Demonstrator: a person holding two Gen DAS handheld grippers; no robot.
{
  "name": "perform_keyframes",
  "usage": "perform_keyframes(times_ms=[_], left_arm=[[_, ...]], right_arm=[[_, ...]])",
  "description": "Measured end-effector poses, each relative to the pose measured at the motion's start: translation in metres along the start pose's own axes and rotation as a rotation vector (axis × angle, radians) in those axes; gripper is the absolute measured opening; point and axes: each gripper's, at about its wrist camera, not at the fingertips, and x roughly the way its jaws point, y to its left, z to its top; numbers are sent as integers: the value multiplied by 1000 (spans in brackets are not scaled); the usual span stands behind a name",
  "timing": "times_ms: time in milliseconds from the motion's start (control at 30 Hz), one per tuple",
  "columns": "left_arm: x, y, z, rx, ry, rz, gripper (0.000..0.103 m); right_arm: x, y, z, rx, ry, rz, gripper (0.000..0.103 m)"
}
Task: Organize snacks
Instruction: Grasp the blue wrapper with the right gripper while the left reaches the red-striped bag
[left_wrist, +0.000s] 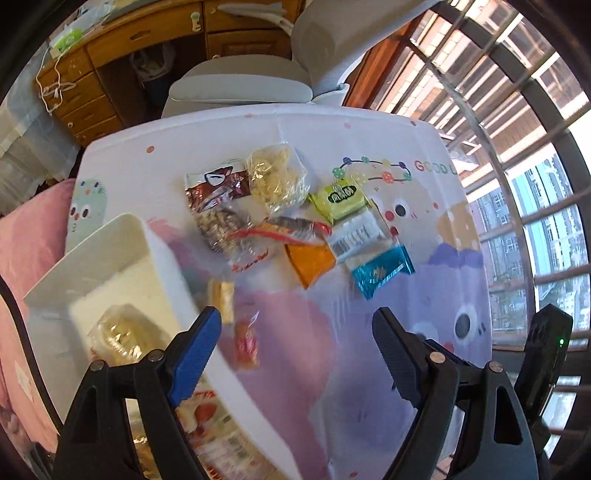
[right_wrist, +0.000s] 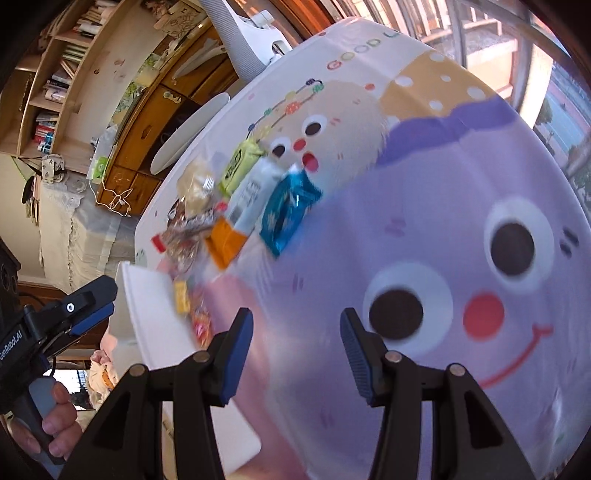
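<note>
A pile of snack packets lies mid-table: a brown packet (left_wrist: 216, 184), a clear bag of yellow snacks (left_wrist: 277, 177), a green packet (left_wrist: 341, 197), an orange packet (left_wrist: 310, 260), a white barcode packet (left_wrist: 356, 236) and a teal packet (left_wrist: 382, 271), which also shows in the right wrist view (right_wrist: 288, 212). A white bin (left_wrist: 122, 258) at the left holds a clear yellow snack bag (left_wrist: 118, 338) and a strawberry packet (left_wrist: 207, 417). Two small candies (left_wrist: 245, 343) lie beside it. My left gripper (left_wrist: 295, 332) is open above the bin's edge. My right gripper (right_wrist: 295, 334) is open and empty over the cloth.
The table wears a cartoon-print cloth (right_wrist: 461, 258). A grey chair (left_wrist: 240, 86) stands behind the table. A wooden desk (left_wrist: 110, 55) is at the back left. A barred window (left_wrist: 517, 166) runs along the right. A pink cushion (left_wrist: 22, 258) lies left of the bin.
</note>
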Motion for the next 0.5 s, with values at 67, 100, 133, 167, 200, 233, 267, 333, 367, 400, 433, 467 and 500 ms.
perform_keyframes(times_ms=[67, 100, 133, 167, 200, 233, 267, 333, 367, 400, 433, 467, 500], left_arm=[[10, -1, 9, -25, 13, -7, 83], [15, -2, 13, -36, 18, -11, 83], [17, -2, 15, -42, 18, -14, 83], [21, -3, 19, -53, 14, -14, 83], [24, -4, 22, -59, 12, -10, 83], [28, -5, 25, -65, 11, -8, 83], [32, -5, 28, -75, 11, -5, 83], [40, -5, 33, -101, 10, -4, 83], [43, -5, 34, -112, 9, -7, 83], [47, -4, 36, -120, 9, -14, 83], [50, -4, 37, -124, 6, -20, 83], [54, -4, 38, -132, 1, -19, 83], [58, -4, 39, -141, -4, -9, 83]], right_arm=[[8, 1, 13, -13, -4, -7, 50], [11, 0, 17, -18, -11, -10, 50], [13, 1, 21, -27, -20, -14, 50], [15, 2, 24, -35, -26, -17, 50], [18, 4, 28, -51, -31, -22, 50], [22, 7, 31, -72, -32, -25, 50], [25, 9, 33, -91, -32, -26, 50], [32, 13, 38, -129, -41, -37, 50], [34, 14, 39, -143, -46, -38, 50], [37, 17, 41, -164, -54, -39, 50], [40, 20, 42, -187, -63, -43, 50], [43, 21, 42, -206, -71, -50, 50], [46, 24, 43, -228, -79, -60, 50]])
